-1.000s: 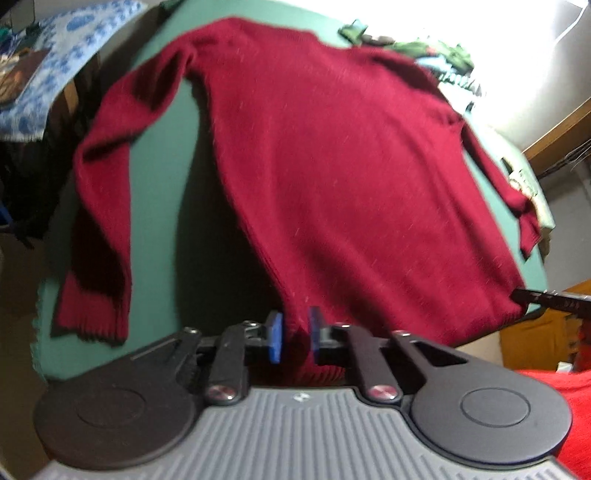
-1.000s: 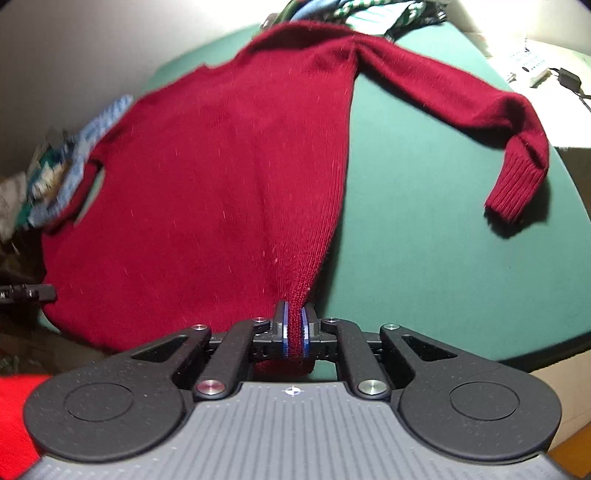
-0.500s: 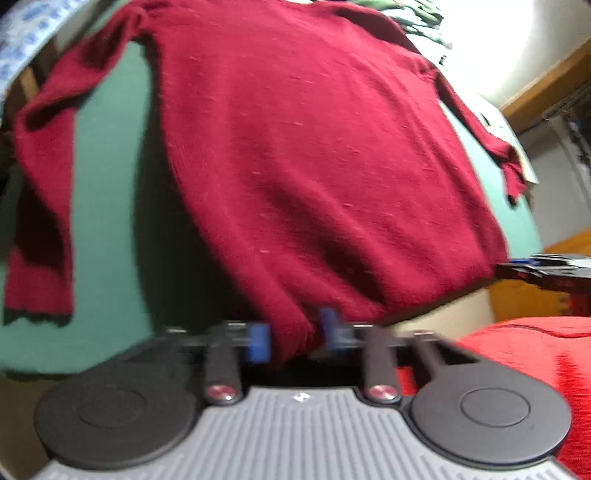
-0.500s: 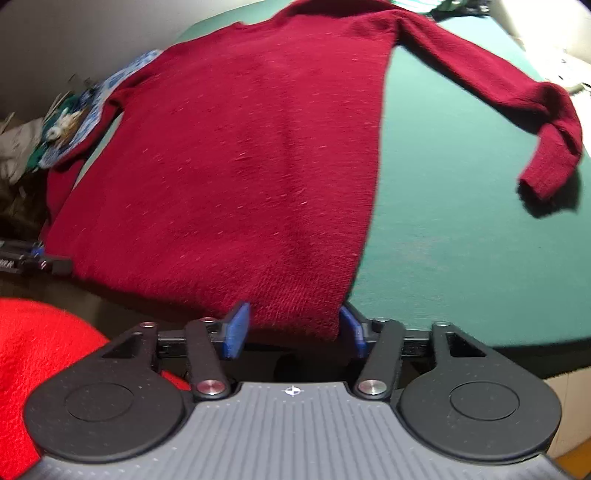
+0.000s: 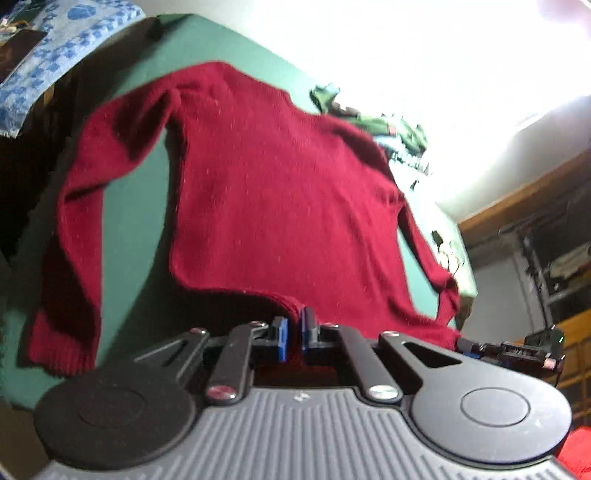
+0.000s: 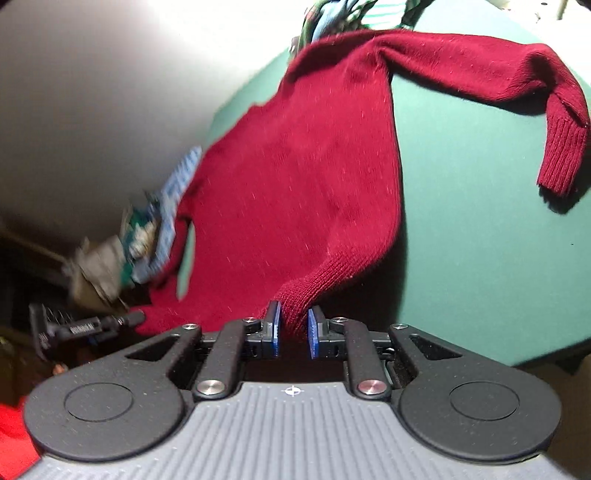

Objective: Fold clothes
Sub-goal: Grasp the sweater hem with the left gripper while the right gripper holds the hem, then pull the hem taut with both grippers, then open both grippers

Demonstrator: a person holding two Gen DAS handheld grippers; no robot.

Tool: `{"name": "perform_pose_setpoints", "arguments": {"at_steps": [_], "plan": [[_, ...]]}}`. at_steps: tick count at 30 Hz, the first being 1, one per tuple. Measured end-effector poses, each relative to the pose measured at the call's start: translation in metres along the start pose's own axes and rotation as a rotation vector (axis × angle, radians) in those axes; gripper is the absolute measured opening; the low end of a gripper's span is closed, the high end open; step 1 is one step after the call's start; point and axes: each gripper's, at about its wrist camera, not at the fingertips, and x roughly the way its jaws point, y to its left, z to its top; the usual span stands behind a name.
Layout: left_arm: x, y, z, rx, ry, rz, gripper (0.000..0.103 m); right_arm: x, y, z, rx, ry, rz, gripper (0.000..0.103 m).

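A dark red knit sweater [image 5: 280, 192] lies on a green table [image 5: 133, 229], its hem lifted off the surface toward me. My left gripper [image 5: 293, 332] is shut on the hem's left corner. My right gripper [image 6: 293, 328] holds the hem's right corner [image 6: 295, 295] between its blue pads, jaws narrow around the bunched knit. The left sleeve [image 5: 70, 251] hangs along the table's left side. The right sleeve [image 6: 554, 122] lies bent at the far right, cuff pointing down. The other gripper shows at each view's edge [image 5: 517, 350] [image 6: 85, 325].
A pile of green and patterned clothes [image 5: 391, 129] sits at the table's far end, also in the right wrist view [image 6: 347, 11]. A blue patterned cloth [image 5: 55, 48] lies off the table's left side. A wooden shelf [image 5: 535, 206] stands to the right.
Both grippers opened on the hem half a second ago, then closed again and lifted it. The sweater's lower part now rises off the table.
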Motion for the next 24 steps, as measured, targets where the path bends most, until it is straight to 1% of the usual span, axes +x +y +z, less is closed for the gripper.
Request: {"name": "perform_pose_setpoints", "arguments": {"at_steps": [2, 4, 6, 9, 12, 14, 17, 20, 23, 24], "plan": [[0.007, 0.003, 0.006, -0.037, -0.022, 0.008, 0.0, 0.002, 0.001, 0.004, 0.028, -0.035, -0.01, 0.016], [0.017, 0.005, 0.014, -0.079, -0.039, 0.031, 0.0, 0.01, 0.004, 0.01, 0.043, -0.07, -0.051, 0.016], [0.029, 0.007, 0.021, -0.09, -0.045, 0.087, 0.0, 0.021, 0.004, 0.014, 0.051, -0.1, -0.089, 0.016], [0.055, 0.016, 0.027, -0.115, -0.014, 0.173, 0.0, 0.038, -0.002, 0.02, 0.051, -0.138, -0.138, 0.016], [0.068, 0.029, 0.021, -0.143, 0.034, 0.21, 0.0, 0.053, -0.01, 0.023, 0.045, -0.135, -0.186, 0.015], [0.066, 0.033, 0.018, -0.155, 0.041, 0.215, 0.0, 0.057, -0.013, 0.024, 0.04, -0.13, -0.204, 0.015], [0.057, 0.035, 0.015, -0.165, 0.032, 0.207, 0.0, 0.05, -0.018, 0.024, 0.043, -0.131, -0.196, 0.015], [0.045, 0.028, 0.012, -0.156, 0.031, 0.175, 0.0, 0.041, -0.016, 0.025, 0.039, -0.111, -0.165, 0.015], [0.027, 0.016, 0.007, -0.117, 0.035, 0.137, 0.0, 0.029, -0.011, 0.026, 0.009, -0.066, -0.115, 0.015], [0.022, 0.013, 0.005, -0.11, 0.041, 0.141, 0.0, 0.024, -0.009, 0.026, 0.001, -0.053, -0.102, 0.015]]}}
